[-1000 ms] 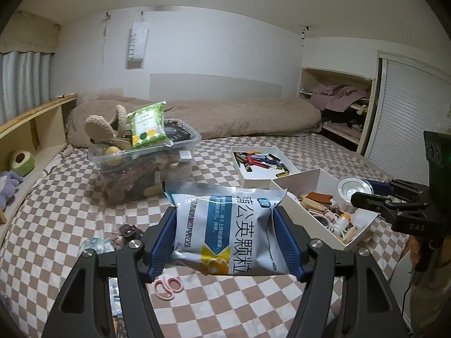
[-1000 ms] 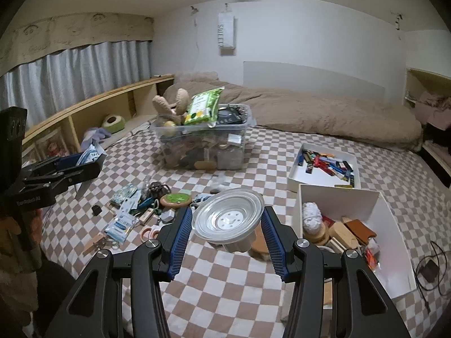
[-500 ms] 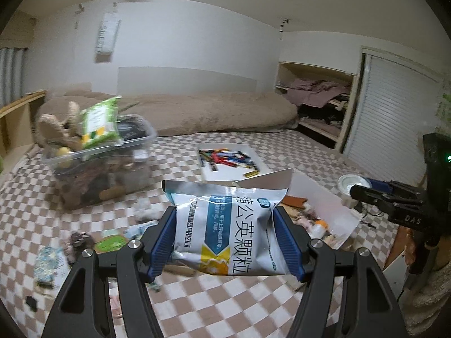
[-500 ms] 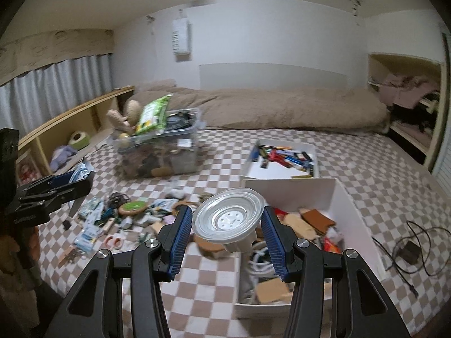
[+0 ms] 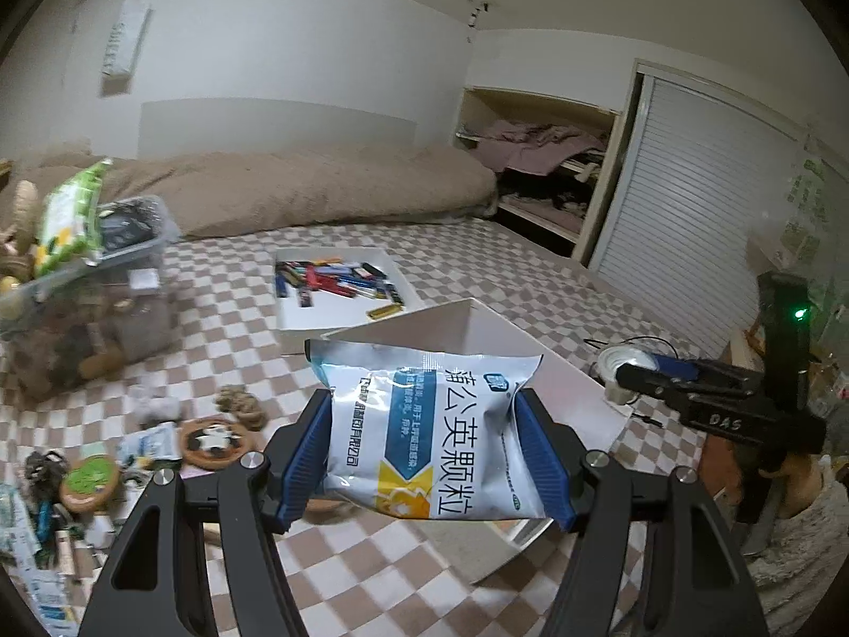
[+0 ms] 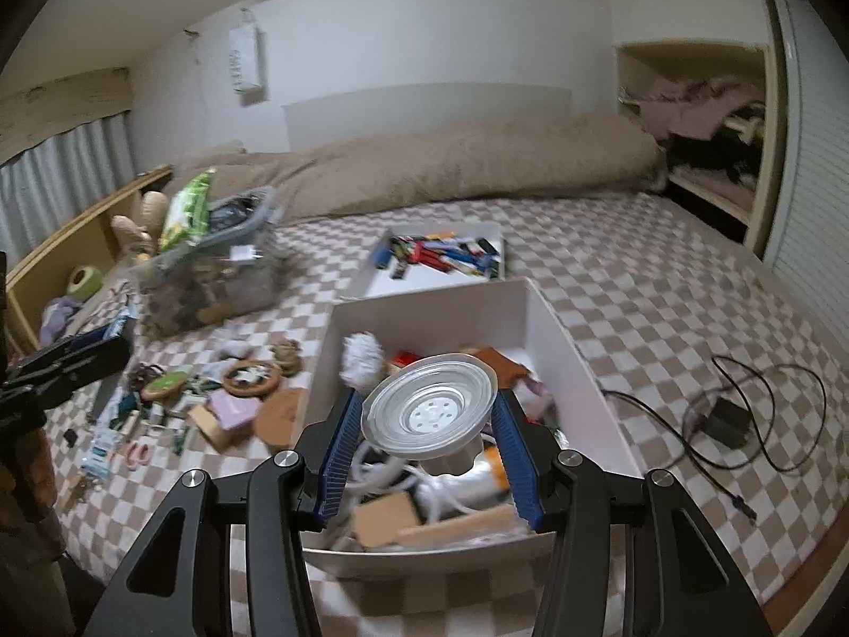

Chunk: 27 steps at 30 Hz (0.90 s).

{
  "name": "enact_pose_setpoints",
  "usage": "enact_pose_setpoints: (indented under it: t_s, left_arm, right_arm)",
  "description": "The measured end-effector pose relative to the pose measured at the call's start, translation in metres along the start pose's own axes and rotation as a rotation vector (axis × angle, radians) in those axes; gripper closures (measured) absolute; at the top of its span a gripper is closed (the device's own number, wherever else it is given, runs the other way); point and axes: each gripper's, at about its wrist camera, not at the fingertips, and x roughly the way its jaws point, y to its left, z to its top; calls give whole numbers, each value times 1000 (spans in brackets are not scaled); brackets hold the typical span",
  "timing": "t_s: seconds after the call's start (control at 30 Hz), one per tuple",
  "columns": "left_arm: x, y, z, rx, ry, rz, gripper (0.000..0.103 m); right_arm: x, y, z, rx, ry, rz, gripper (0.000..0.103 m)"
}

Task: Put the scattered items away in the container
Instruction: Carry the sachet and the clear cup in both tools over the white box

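Right wrist view is showing the right gripper point(image 6: 430, 432) pinching a cup point(image 6: 432, 411) above the box point(image 6: 578, 366), while the left gripper point(image 5: 432, 446) is pinching a packet point(image 5: 430, 435) beside its rim. Both should be sinking inside the walls before the jaws are spreading.

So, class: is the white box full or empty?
Partly full: the white box holds mixed clutter, but its far end shows bare floor.
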Motion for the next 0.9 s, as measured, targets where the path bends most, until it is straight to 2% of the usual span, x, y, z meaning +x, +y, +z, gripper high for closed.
enact_pose_setpoints:
  t_s: [0.4, 0.67, 0.9]
  left_arm:
    - [60, -20, 13, -3, 70, -37, 35]
    - [103, -35, 35, 8, 95, -55, 35]
    - [139, -33, 54, -15, 113, -69, 35]
  right_arm:
    - [45, -39, -17, 19, 115, -46, 51]
    - [81, -49, 4, -19, 183, -33, 51]
    - [115, -52, 15, -20, 234, 9, 51]
